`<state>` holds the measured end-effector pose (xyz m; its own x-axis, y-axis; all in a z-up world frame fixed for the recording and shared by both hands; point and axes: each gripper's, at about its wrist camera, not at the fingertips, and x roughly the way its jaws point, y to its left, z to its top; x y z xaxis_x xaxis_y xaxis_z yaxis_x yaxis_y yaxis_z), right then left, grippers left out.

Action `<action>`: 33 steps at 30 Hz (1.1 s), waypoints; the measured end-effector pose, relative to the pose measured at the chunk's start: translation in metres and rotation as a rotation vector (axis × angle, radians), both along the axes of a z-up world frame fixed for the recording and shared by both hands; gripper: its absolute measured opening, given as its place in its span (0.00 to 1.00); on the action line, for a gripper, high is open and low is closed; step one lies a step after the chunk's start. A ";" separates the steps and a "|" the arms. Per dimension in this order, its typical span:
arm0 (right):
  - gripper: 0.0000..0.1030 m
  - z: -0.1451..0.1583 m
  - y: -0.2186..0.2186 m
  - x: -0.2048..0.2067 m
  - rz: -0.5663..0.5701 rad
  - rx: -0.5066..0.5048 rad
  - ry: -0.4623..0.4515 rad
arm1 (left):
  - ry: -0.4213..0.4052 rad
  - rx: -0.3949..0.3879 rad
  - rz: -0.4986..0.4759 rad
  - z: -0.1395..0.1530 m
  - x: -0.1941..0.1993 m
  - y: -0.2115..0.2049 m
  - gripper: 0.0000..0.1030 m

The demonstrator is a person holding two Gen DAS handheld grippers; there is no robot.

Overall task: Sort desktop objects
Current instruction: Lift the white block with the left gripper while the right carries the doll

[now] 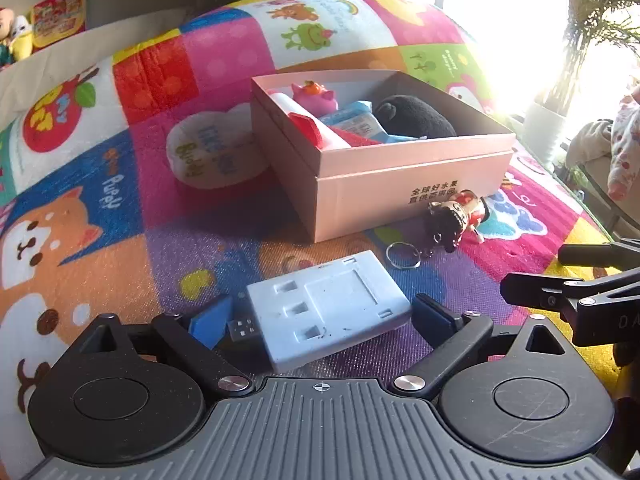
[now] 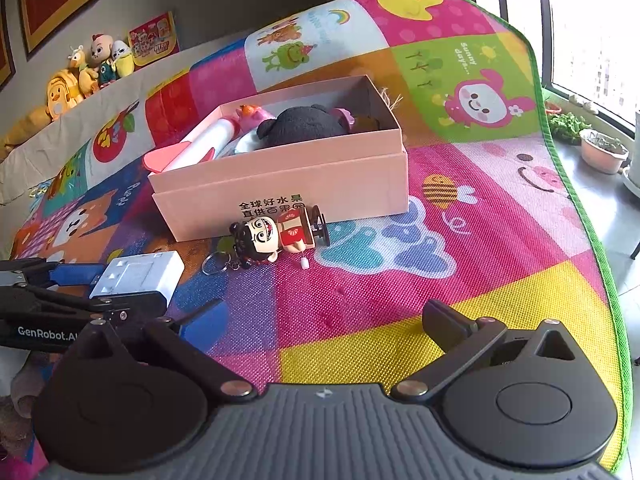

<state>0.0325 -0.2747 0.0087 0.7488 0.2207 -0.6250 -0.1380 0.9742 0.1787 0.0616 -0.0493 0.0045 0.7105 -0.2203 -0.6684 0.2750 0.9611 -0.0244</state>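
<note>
Right now we have the left gripper spread wide around the white charger block, low centre of the left wrist view; its fingers flank the block without clearly pressing on it, so no grip yet. The block lies flat on the play mat, just in front of the pink box, with a black USB plug sticking out at its lower-left end.

We judge the block as rigid moulded plastic, light, smooth-sided and a bit slippery. Best hold is across the two long flat sides, mid-body, not on the plug, which could twist or bend.

Near it, centre right of the left view, lies the doll keychain with its ring just beside the block's far corner; small, hard, dangly, so take the body, not the chain.

Our right gripper hangs wide apart and empty over the mat, lower centre of the right view.

The box already holds a black plush, soft and squashy, plus a pink pig toy, so room is tight.
</note>
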 end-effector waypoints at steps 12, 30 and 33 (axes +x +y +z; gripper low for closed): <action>1.00 0.000 0.008 0.001 0.003 -0.055 0.011 | -0.045 0.091 0.034 0.002 -0.035 0.054 0.95; 0.86 0.008 0.052 0.062 0.081 -0.157 0.010 | -0.052 -0.075 0.123 0.000 -0.049 0.098 0.99; 0.63 0.013 0.054 0.055 0.115 -0.150 0.027 | -0.045 -0.062 0.130 0.001 -0.048 0.096 0.99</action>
<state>0.0871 -0.2210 0.0220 0.7065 0.2064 -0.6769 -0.2467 0.9684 0.0377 0.0132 0.0465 0.0051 0.7647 -0.1639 -0.6233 0.1502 0.9858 -0.0749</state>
